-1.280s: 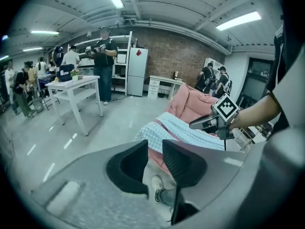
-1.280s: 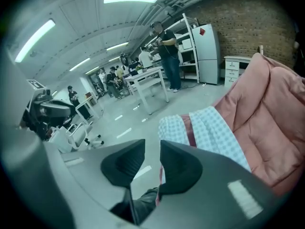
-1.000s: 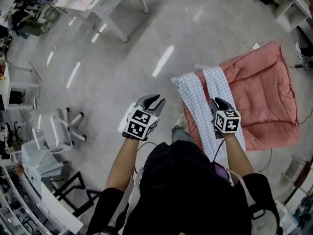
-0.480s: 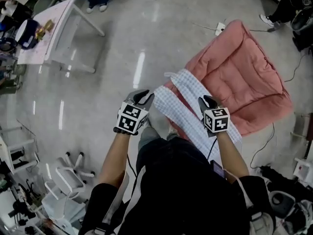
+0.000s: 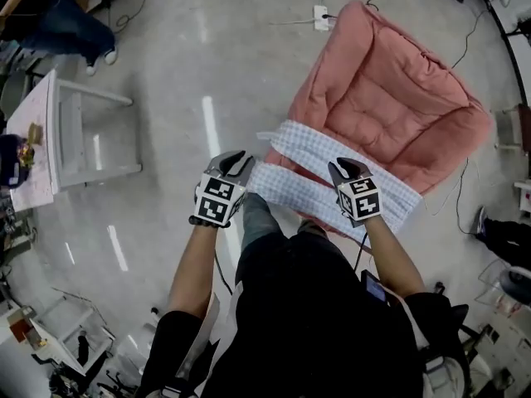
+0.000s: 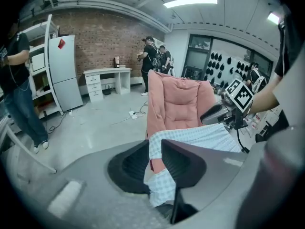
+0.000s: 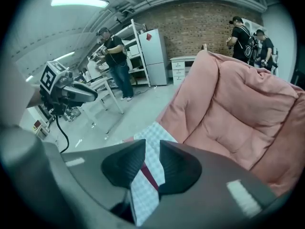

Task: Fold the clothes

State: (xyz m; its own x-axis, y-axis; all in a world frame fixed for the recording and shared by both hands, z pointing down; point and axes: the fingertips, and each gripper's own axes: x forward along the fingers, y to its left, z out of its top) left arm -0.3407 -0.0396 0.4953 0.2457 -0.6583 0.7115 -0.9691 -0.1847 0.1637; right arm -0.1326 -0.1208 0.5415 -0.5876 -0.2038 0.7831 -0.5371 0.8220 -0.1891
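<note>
A light blue checked garment (image 5: 328,168) hangs stretched between my two grippers, partly draped over the near edge of a pink cushion (image 5: 390,89) on the floor. My left gripper (image 5: 235,163) is shut on the garment's left end (image 6: 157,147), with cloth pinched between its dark jaws. My right gripper (image 5: 347,171) is shut on the right end of the checked garment (image 7: 150,163), where a dark red strip shows between the jaws. In the left gripper view the right gripper (image 6: 224,113) appears at the far side of the cloth (image 6: 200,135).
A power strip (image 5: 320,13) and cables lie on the floor beyond the cushion. A white table (image 5: 75,131) stands at the left. Another person (image 5: 50,15) stands at the top left. More people, a fridge (image 7: 155,56) and desks line the brick wall.
Both grippers have carried the garment toward the pink cushion, the left one swinging in closer. The cloth now hangs spread crosswise over the cushion's near edge.
</note>
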